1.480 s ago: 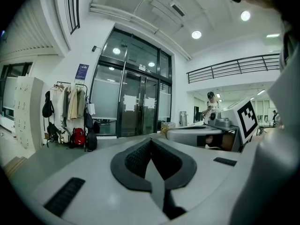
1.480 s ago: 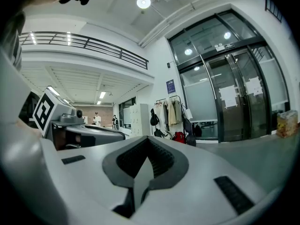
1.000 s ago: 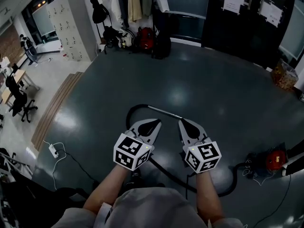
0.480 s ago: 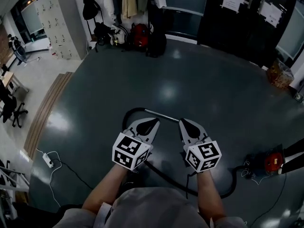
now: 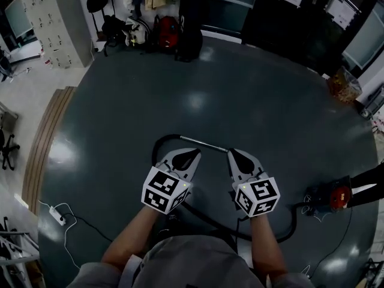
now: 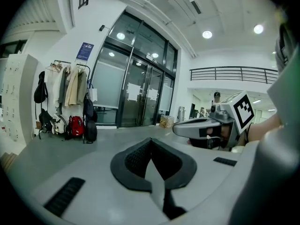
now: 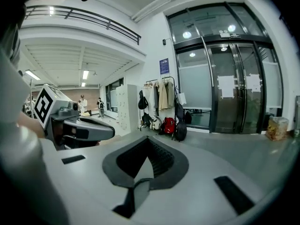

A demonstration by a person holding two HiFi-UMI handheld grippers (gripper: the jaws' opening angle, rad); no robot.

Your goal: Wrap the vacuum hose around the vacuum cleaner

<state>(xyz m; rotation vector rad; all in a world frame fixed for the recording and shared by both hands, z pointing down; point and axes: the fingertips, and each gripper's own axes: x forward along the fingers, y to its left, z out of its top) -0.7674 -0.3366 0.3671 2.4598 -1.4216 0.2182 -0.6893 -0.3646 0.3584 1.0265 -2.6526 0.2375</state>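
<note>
The vacuum cleaner (image 5: 333,197), red and black, sits on the dark floor at the right. Its black hose (image 5: 287,237) curves from it along the floor under my arms, loops round at the left and ends in a metal wand (image 5: 204,143) just ahead of the grippers. My left gripper (image 5: 195,153) and right gripper (image 5: 231,153) hover side by side above the hose, both shut and empty. In the left gripper view the left gripper (image 6: 151,140) has its pads together, with the right gripper (image 6: 206,126) beside it. The right gripper (image 7: 148,139) looks the same.
A white power strip (image 5: 55,211) with cable lies at the lower left. Bags (image 5: 167,30) and hung coats stand at the far wall beside grey lockers (image 5: 48,17). Dark glass doors (image 5: 300,17) close the back. A box (image 5: 343,84) sits at the right.
Both grippers keep their place in the picture, still shut. The room has slid past: bags and lockers shifted up and left, the vacuum cleaner drifted a little left, the power strip moved down.
</note>
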